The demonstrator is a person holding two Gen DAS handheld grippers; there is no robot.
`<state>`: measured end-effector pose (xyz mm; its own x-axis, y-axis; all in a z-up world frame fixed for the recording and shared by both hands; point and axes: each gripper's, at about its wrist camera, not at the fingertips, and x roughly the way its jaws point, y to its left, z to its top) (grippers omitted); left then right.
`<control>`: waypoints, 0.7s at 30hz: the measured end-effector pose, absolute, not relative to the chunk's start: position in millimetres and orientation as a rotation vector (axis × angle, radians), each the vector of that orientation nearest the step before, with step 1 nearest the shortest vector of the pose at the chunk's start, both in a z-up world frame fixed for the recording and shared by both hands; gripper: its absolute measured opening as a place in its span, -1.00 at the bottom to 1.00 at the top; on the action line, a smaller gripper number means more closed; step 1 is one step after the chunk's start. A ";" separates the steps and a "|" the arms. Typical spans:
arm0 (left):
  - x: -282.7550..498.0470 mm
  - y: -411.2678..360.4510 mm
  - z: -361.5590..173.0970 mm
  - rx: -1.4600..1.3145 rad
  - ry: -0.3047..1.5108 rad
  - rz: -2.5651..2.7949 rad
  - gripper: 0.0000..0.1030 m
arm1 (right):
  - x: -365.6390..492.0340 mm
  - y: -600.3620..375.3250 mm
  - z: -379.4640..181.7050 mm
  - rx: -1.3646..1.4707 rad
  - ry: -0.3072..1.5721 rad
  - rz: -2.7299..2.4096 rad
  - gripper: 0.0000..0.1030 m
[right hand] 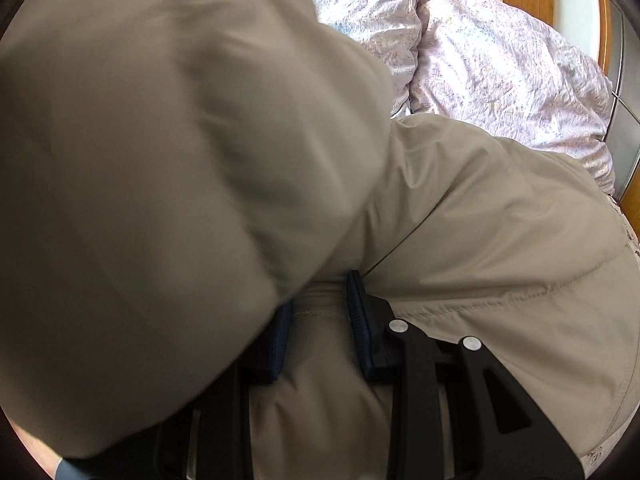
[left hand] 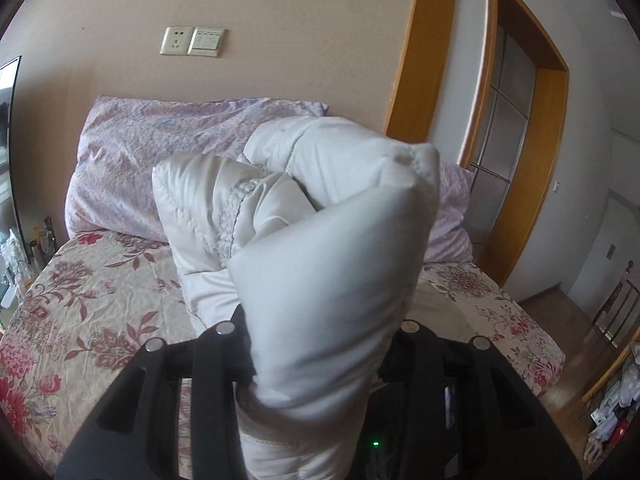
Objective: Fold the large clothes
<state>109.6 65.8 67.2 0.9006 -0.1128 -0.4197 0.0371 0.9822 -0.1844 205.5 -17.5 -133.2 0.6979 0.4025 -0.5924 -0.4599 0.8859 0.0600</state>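
Bed (left hand: 100,300) under a floral sheet: red and pink blooms on cream, creased. Two lilac pillows (left hand: 160,160) lean against the beige wall (left hand: 280,40) at the head of the bed; in the right wrist view they sit side by side, touching, past the garment.

On the wall above the pillows, a socket (left hand: 175,41) and a switch plate (left hand: 207,42) side by side. No writing readable on either. To the right, a wooden door frame (left hand: 424,48), then a second doorway with a glazed door (left hand: 504,120). Wood floor (left hand: 560,304) beyond the bed's right side. At far left, a dark-framed pane (left hand: 10,128) with small bottles below it, too small to identify. Clutter at the lower right edge, indistinct.

No brand, label or legible text anywhere in either view.

Padded jacket (left hand: 328,248), pale cream, quilted, lies bunched on the bed in front of the pillows. One part of it is raised clear of the sheet in the left gripper (left hand: 320,360), whose jaws pinch a thick fold that bulges up between them and hides the fingertips. Stitched hem visible on the bundle behind.

Right gripper (right hand: 320,320) is clamped on another fold of the jacket; blue ribbed pads (right hand: 360,320) press on the fabric from both sides. A blurred mass of the jacket fills the left of that view.
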 end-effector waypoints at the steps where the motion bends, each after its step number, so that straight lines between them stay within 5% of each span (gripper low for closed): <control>1: 112.9 58.2 66.9 -0.164 0.447 -0.092 -0.23 | 206.0 -19.9 -133.3 -0.090 0.636 0.492 -0.41; 21: 139.4 -52.0 52.4 -0.075 0.498 -0.277 -0.21 | 167.2 -155.5 -133.3 0.032 0.529 0.516 -0.41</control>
<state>139.4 -52.0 52.4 0.8418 -0.2806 -0.4612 0.2441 0.9598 -0.1384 167.2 -155.5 -133.3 0.7391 0.4784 -0.4741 -0.4623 0.8723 0.1594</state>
